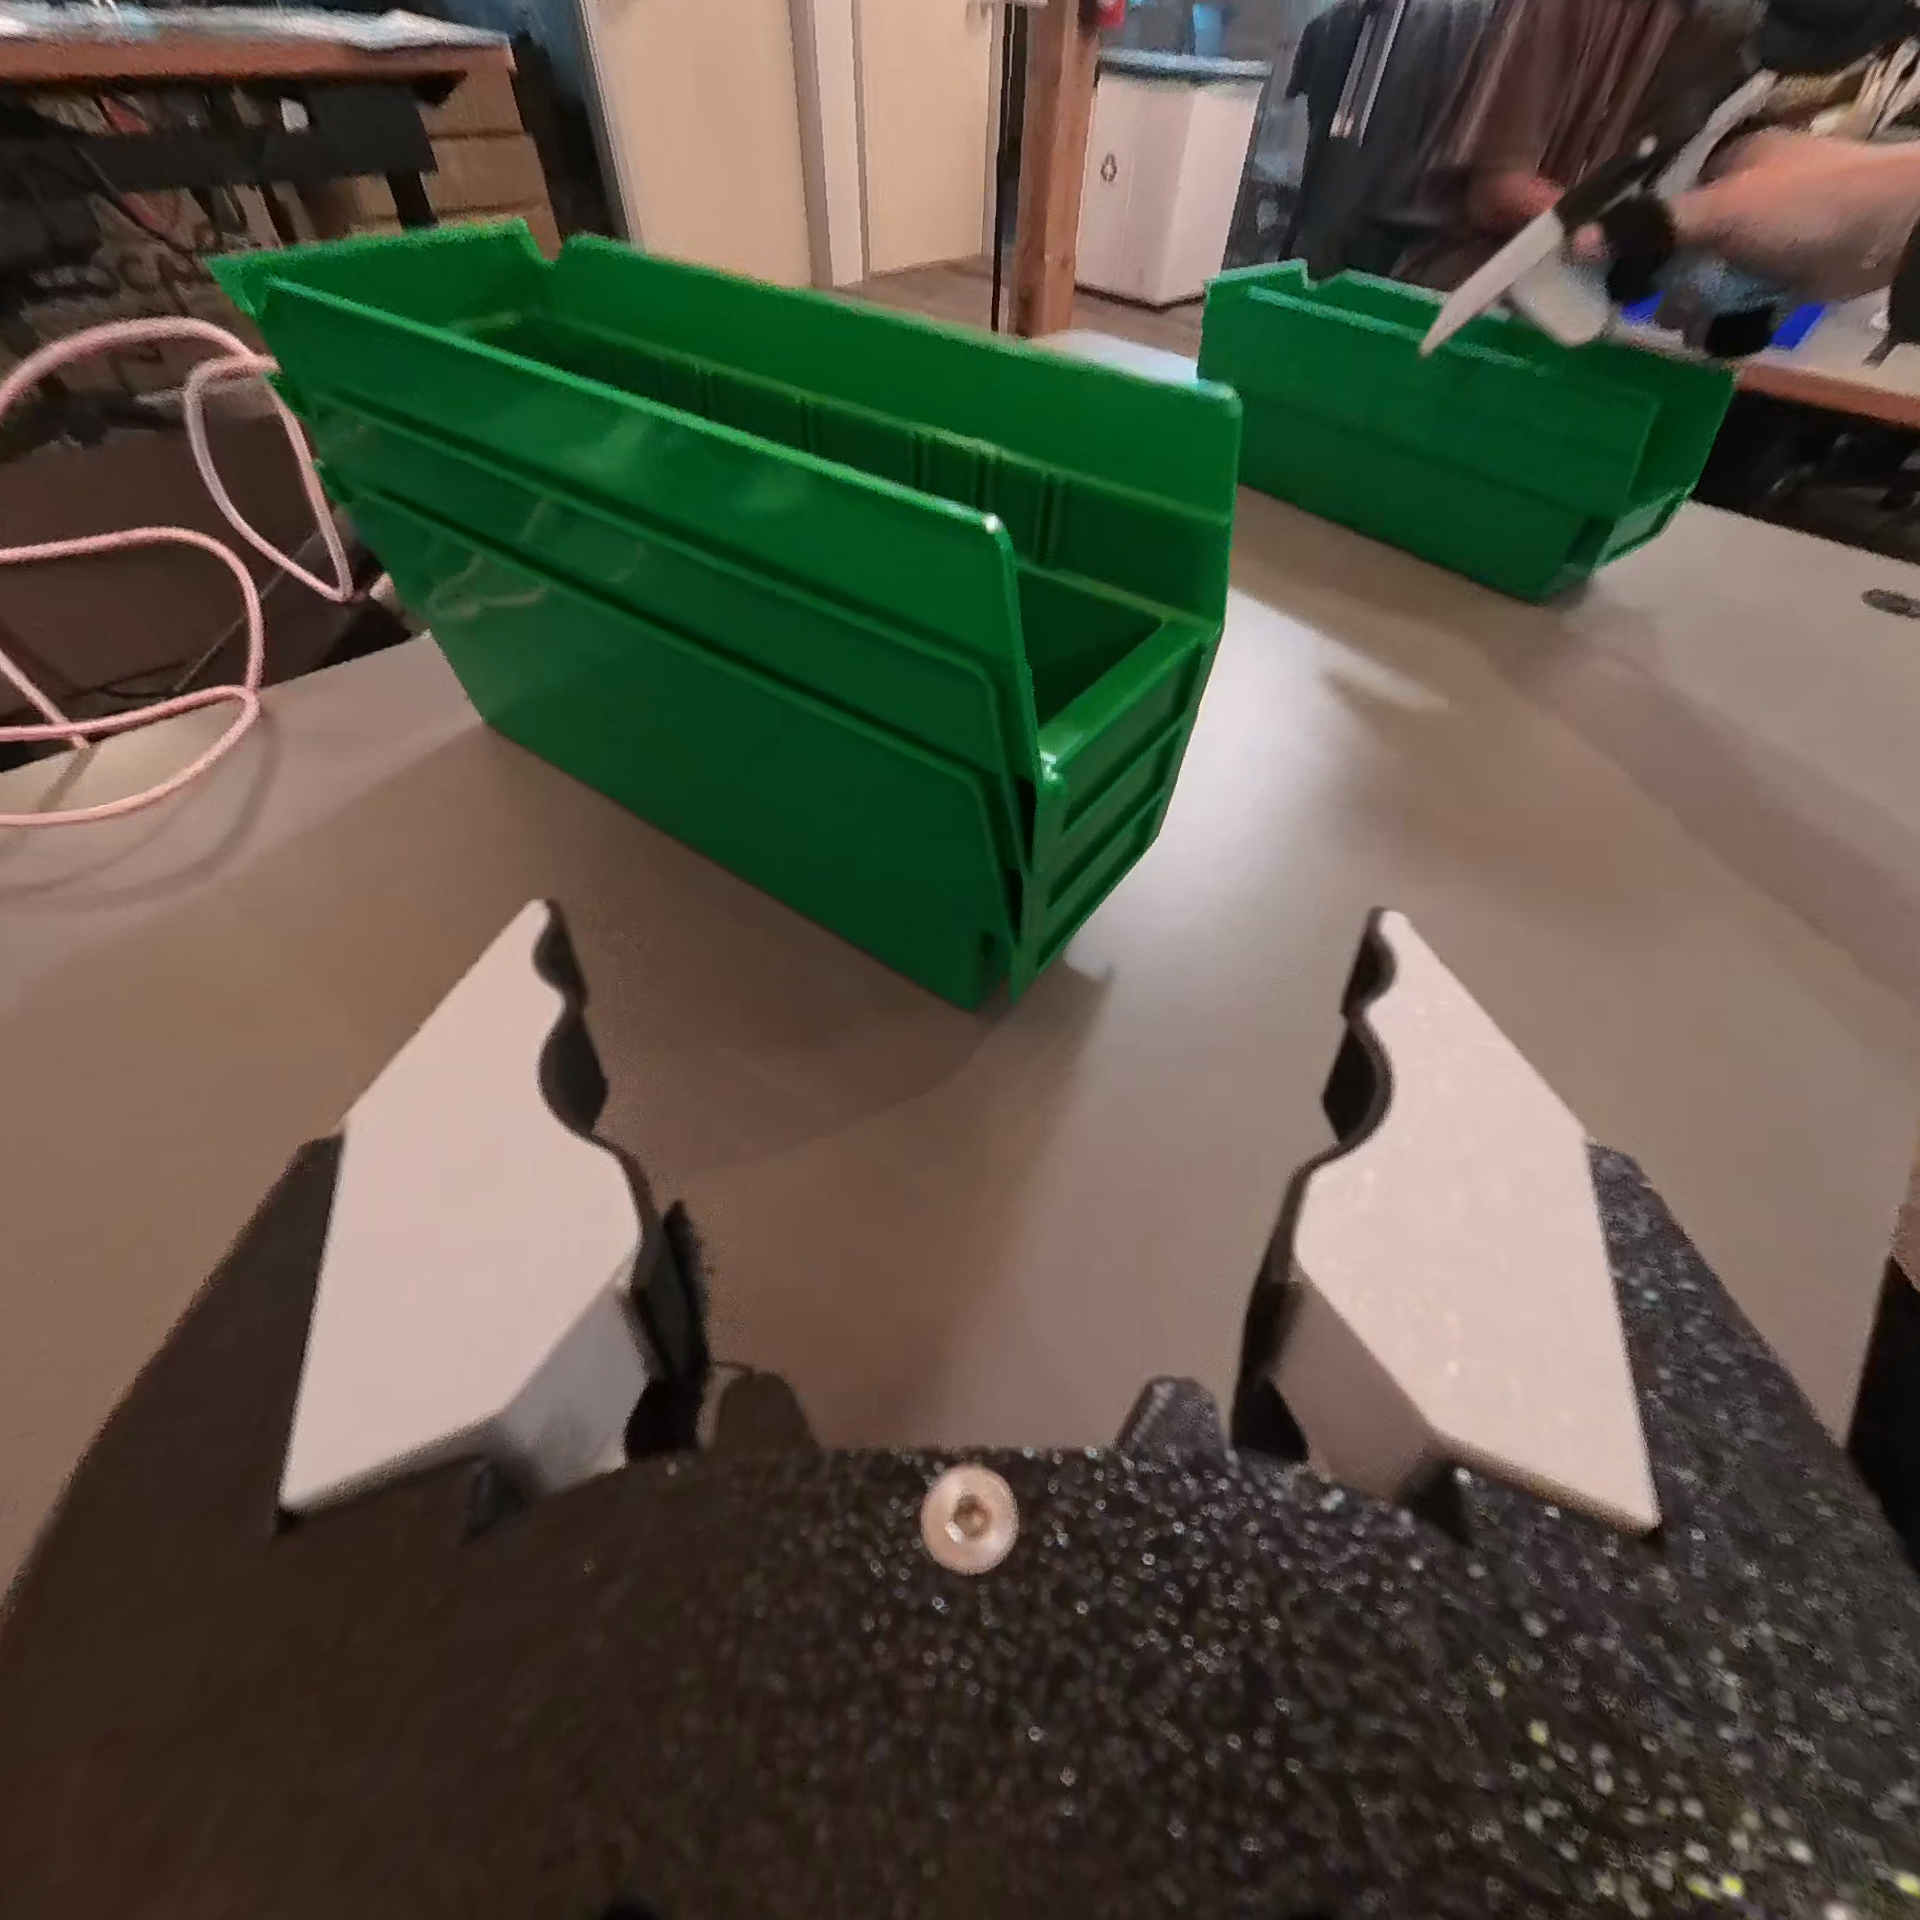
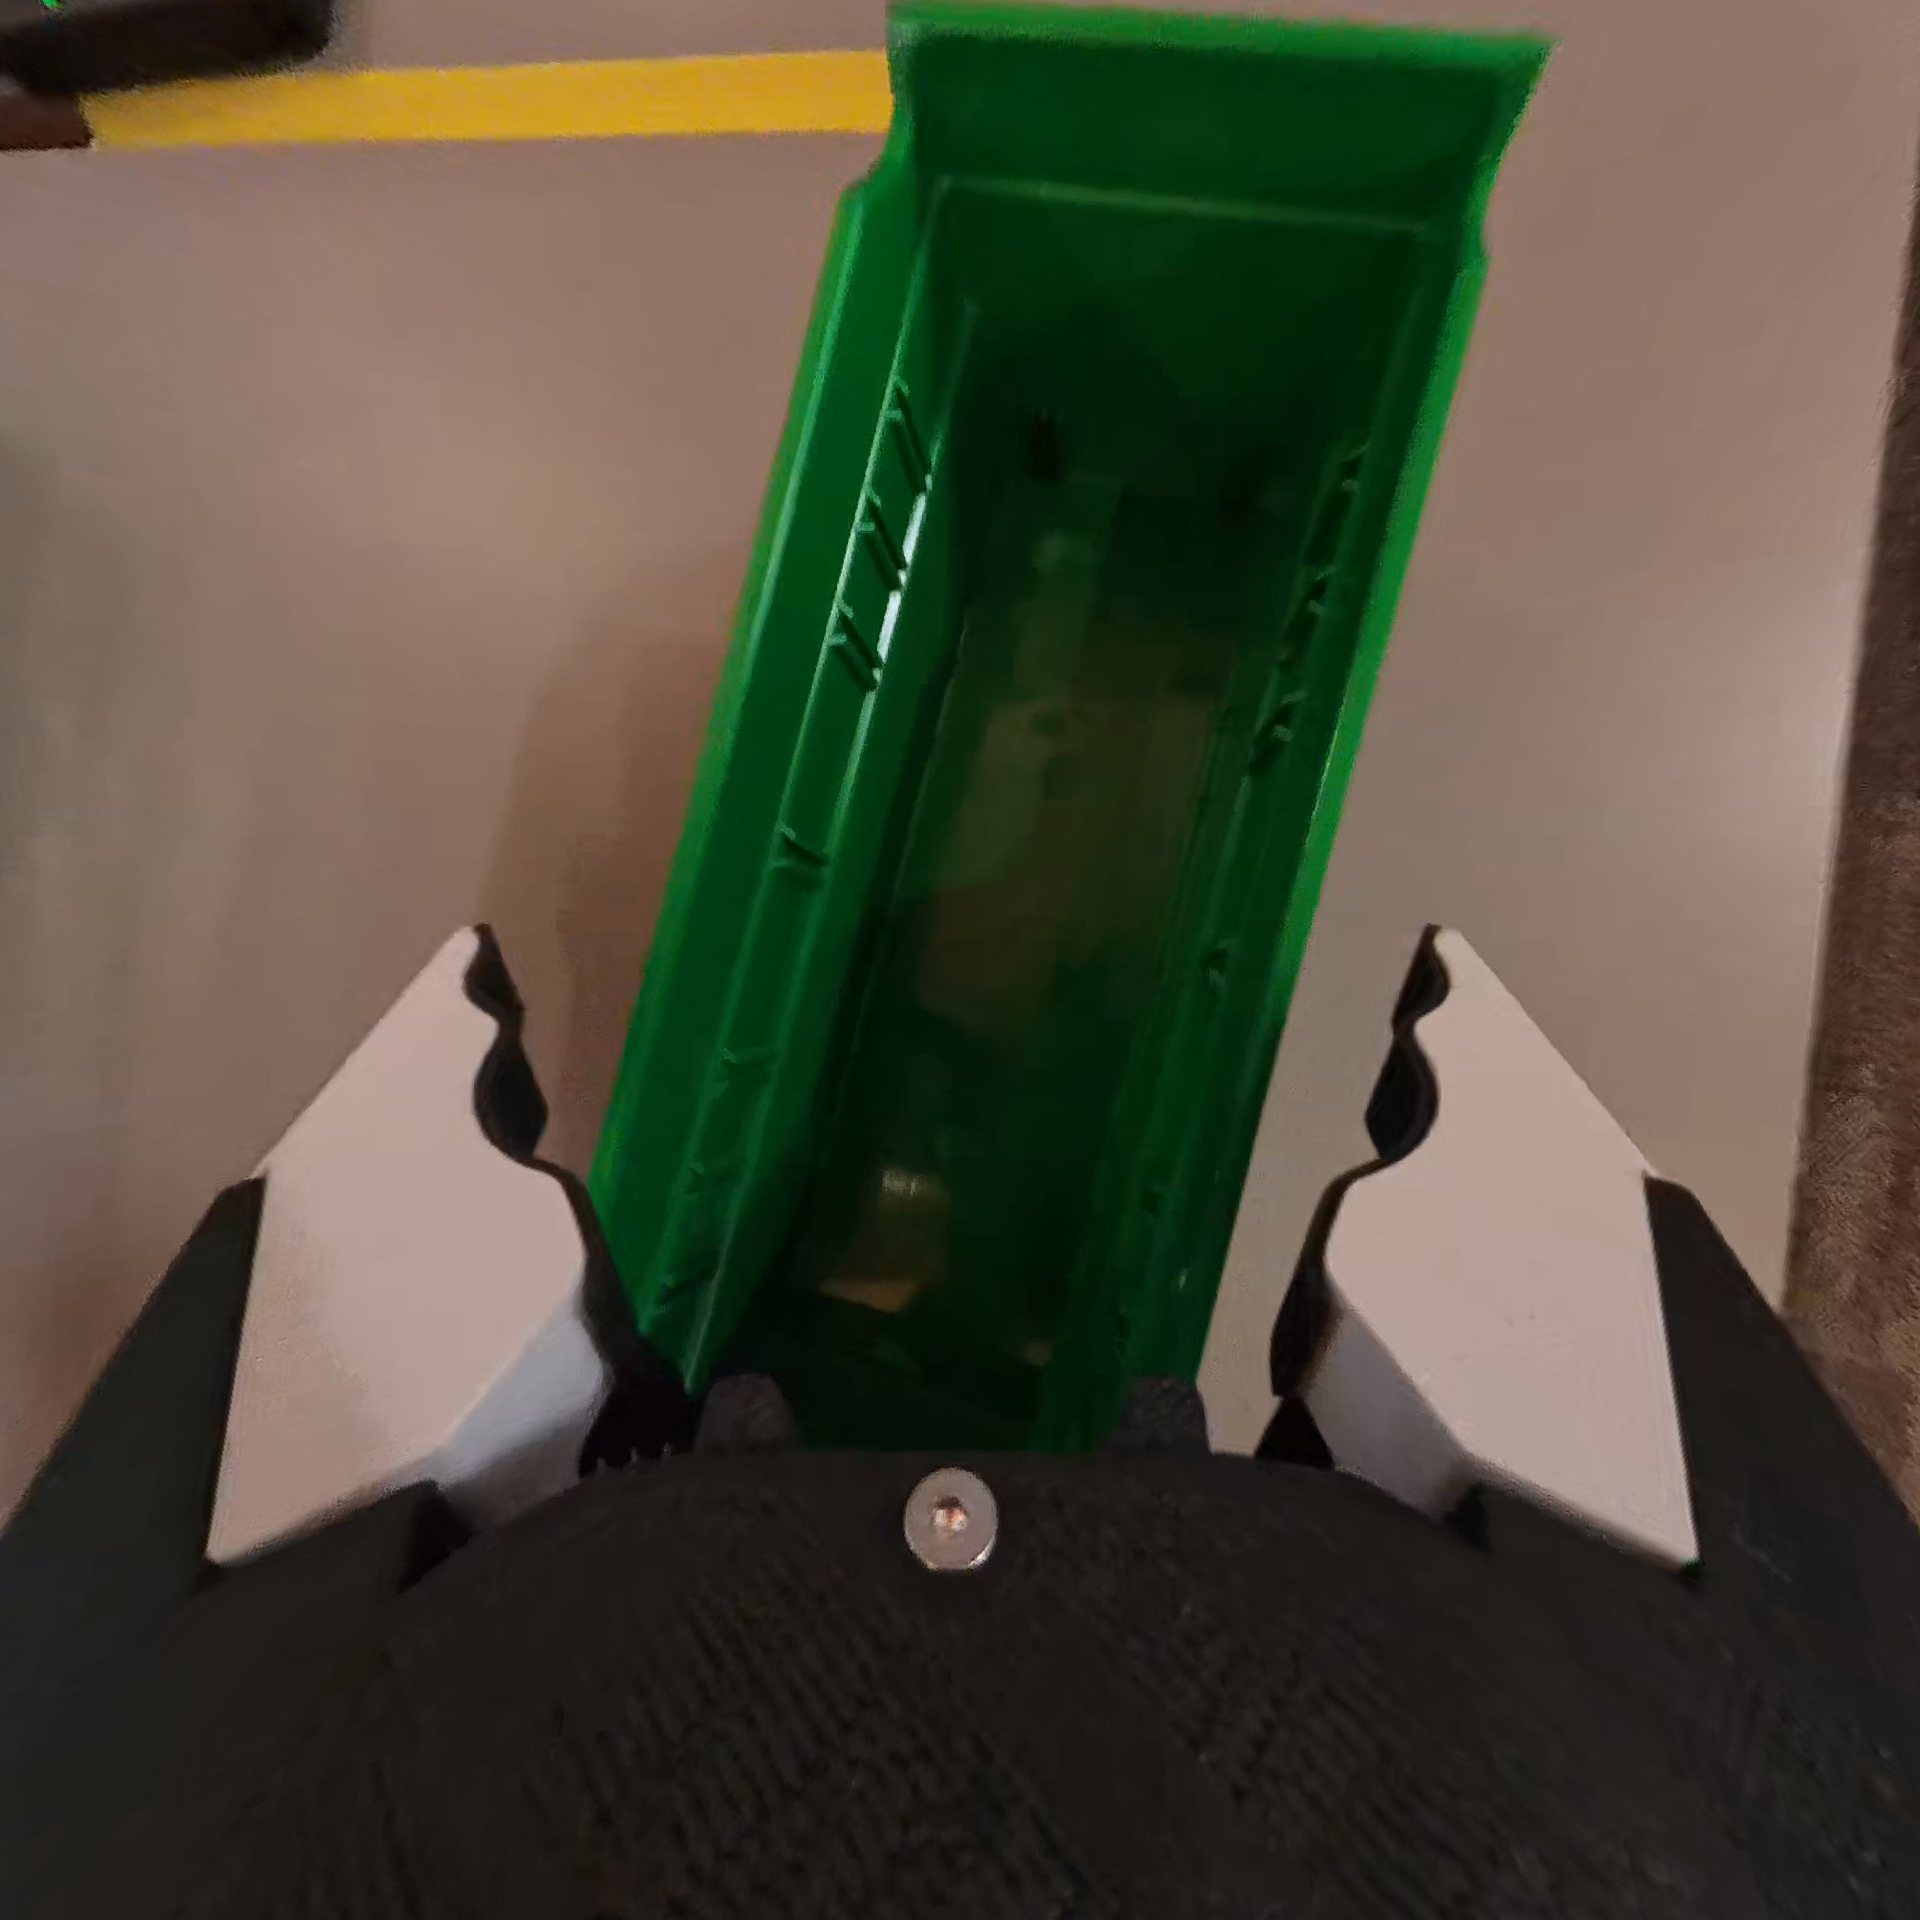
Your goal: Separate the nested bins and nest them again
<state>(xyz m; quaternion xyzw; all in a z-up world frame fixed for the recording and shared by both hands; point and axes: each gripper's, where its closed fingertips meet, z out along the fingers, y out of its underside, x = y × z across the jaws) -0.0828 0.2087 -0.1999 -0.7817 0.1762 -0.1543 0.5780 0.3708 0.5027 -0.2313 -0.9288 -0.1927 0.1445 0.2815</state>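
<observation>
A stack of three nested green bins [image 1: 727,623] stands on the grey table [image 1: 1351,883], just ahead of my left gripper [image 1: 966,935]. The left gripper is open and empty, low over the table, a short way from the stack's near end. A second green bin pile [image 1: 1455,447] sits at the back right. My right gripper [image 1: 1507,291], held by a hand, hovers above it. In the right wrist view the right gripper [image 2: 956,935] is open and empty, looking down into this green bin [image 2: 1039,727]. Its jaws are spread wider than the bin and do not touch it.
A pink cable [image 1: 239,623] loops off the table's left edge. A yellow stripe [image 2: 499,99] runs beyond the bin in the right wrist view. Dark carpet [image 2: 1860,831] shows at the right. Desks, a white cabinet [image 1: 1164,187] and hanging clothes stand behind the table.
</observation>
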